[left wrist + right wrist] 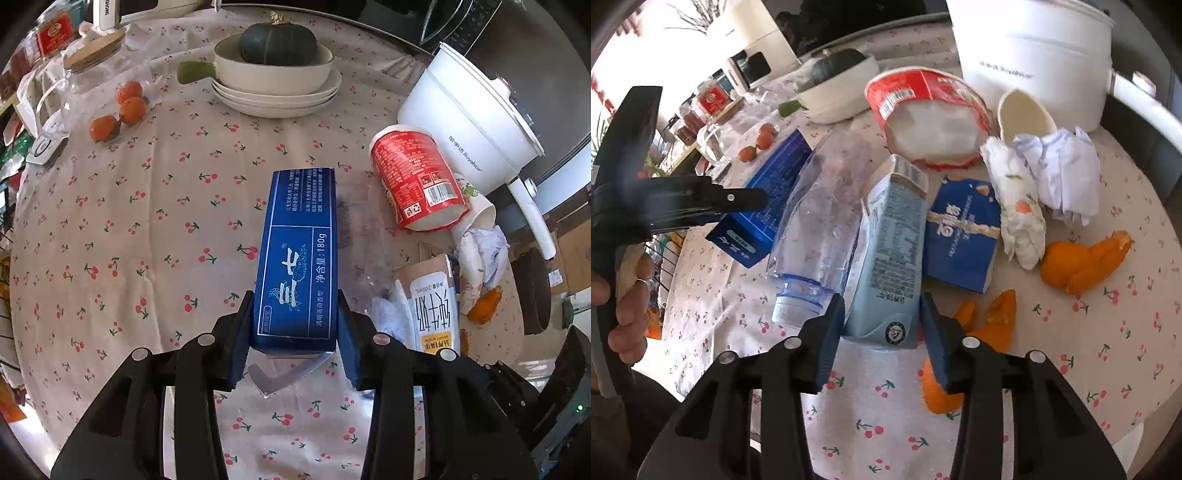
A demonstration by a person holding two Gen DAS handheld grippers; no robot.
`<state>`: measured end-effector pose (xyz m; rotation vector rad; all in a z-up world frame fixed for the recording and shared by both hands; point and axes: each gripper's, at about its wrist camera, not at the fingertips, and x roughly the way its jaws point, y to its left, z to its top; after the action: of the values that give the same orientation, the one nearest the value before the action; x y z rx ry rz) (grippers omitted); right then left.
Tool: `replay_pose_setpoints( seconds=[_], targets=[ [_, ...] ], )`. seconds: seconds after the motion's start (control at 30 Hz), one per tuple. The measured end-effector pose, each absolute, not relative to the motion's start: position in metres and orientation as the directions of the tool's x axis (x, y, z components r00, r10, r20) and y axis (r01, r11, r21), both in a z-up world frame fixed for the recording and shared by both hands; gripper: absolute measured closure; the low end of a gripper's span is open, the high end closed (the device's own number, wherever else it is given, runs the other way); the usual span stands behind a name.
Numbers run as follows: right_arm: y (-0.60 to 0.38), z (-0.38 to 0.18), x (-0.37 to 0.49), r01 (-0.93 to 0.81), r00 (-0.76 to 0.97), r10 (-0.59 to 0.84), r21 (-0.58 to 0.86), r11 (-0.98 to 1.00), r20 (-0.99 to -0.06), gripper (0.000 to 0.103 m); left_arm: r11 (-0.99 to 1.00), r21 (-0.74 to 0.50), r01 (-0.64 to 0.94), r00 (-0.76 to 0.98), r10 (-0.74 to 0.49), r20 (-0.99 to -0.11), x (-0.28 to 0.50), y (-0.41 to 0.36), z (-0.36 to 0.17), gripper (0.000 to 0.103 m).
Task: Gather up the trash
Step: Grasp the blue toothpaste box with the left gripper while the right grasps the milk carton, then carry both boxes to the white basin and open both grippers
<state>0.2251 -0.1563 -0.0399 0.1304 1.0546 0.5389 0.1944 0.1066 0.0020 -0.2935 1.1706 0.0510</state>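
Note:
My left gripper [295, 332] is shut on a long blue box [299, 258], its pads pressed on both sides, the box held above the tablecloth. The same box [768, 199] shows in the right wrist view under the left gripper's body. My right gripper [881, 321] has its fingers on both sides of a light blue milk carton [886, 251] lying on the table; contact looks close on both pads. Around it lie a clear plastic bottle [820, 214], a dark blue snack box [960, 236], a red noodle cup [923, 110], crumpled tissues [1056, 173] and orange peels [1082, 258].
A white electric pot [469, 122] stands at the right. A bowl with a dark squash [277, 44] sits on stacked plates at the back. Three small oranges [122, 110] and a glass jar [92, 70] are at the left. The cherry tablecloth [147, 240] covers the table.

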Motion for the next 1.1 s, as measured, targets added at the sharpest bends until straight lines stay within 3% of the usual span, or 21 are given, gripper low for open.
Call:
replay_pose_setpoints(
  seconds=[0.63,1.1],
  targets=[
    [-0.238,0.015,0.203,-0.206,0.519,0.453,0.409,0.889,-0.724,0.066,0.947,-0.27,-0.176,0.492,-0.153,-0.857,0.183,0.11,0.039,0.065],
    [-0.323,0.054,0.123,-0.068,0.634,0.345,0.395,0.916,-0.692,0.066,0.943,-0.328,0.047,0.495,-0.308,-0.813,0.138,0.029,0.057,0.065]
  ],
)
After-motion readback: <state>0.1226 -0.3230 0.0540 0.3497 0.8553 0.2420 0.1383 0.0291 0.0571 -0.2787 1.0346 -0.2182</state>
